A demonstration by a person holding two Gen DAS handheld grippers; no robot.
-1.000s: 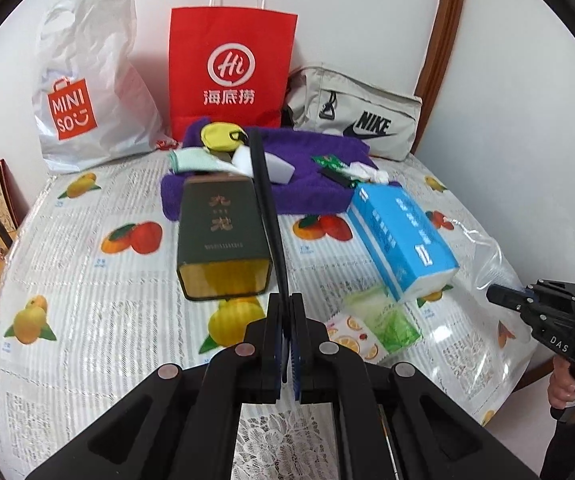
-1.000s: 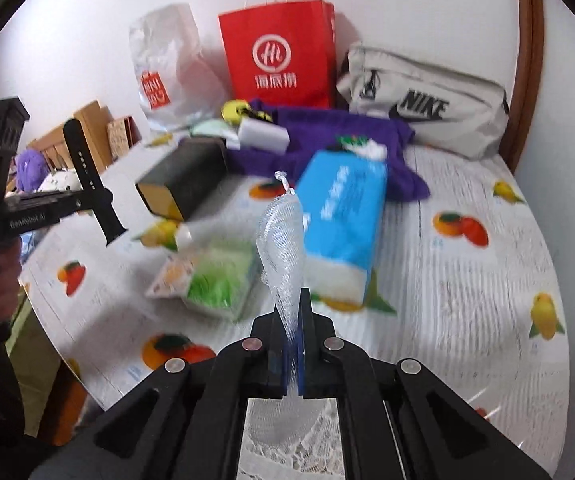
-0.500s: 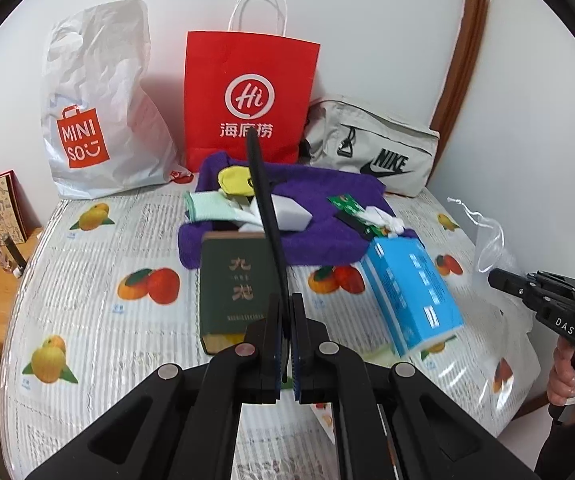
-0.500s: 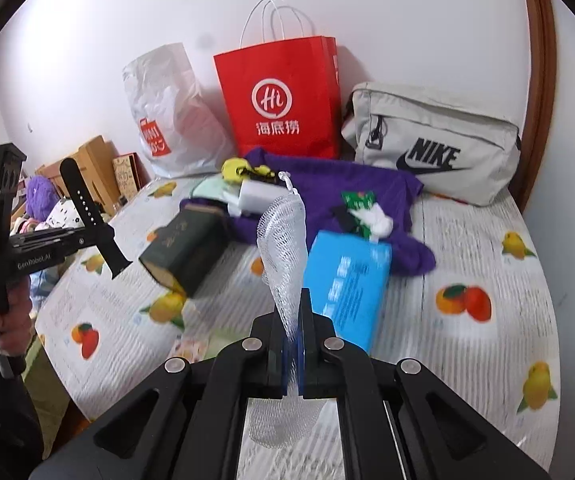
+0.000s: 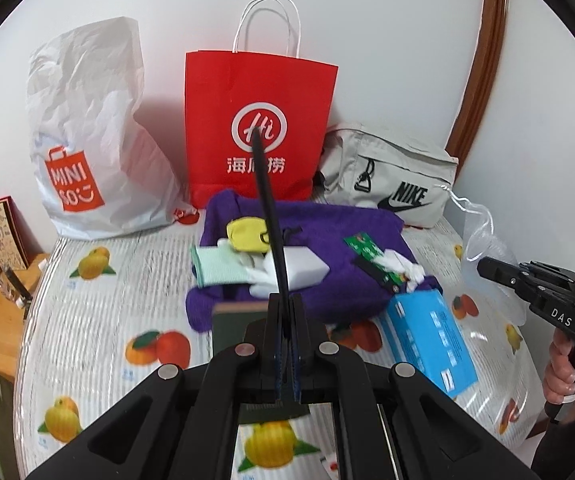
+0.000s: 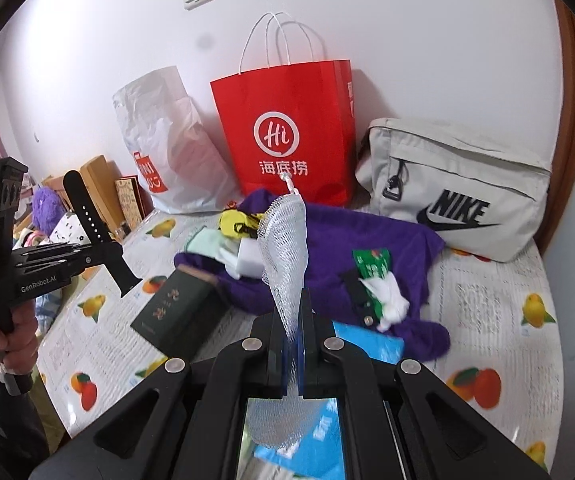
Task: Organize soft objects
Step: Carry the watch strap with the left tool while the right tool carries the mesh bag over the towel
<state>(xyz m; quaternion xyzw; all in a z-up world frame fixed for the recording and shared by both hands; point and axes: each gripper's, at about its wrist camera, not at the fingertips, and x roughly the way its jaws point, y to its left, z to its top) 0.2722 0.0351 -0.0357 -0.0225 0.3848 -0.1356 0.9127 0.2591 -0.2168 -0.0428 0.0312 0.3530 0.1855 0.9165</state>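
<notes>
My left gripper is shut on a black watch strap that stands up in front of it; the strap also shows in the right wrist view. My right gripper is shut on a white mesh drawstring bag, held above the table; it also shows at the right in the left wrist view. A purple sweater lies at the back with a yellow pouch, a mint cloth, a white block and a green packet on it.
A red paper bag, a white Miniso bag and a grey Nike bag stand along the wall. A dark green box and a blue tissue pack lie on the fruit-print tablecloth.
Both grippers have risen and pulled back from the table with their loads. The view now takes in more of the wall and the bags.
</notes>
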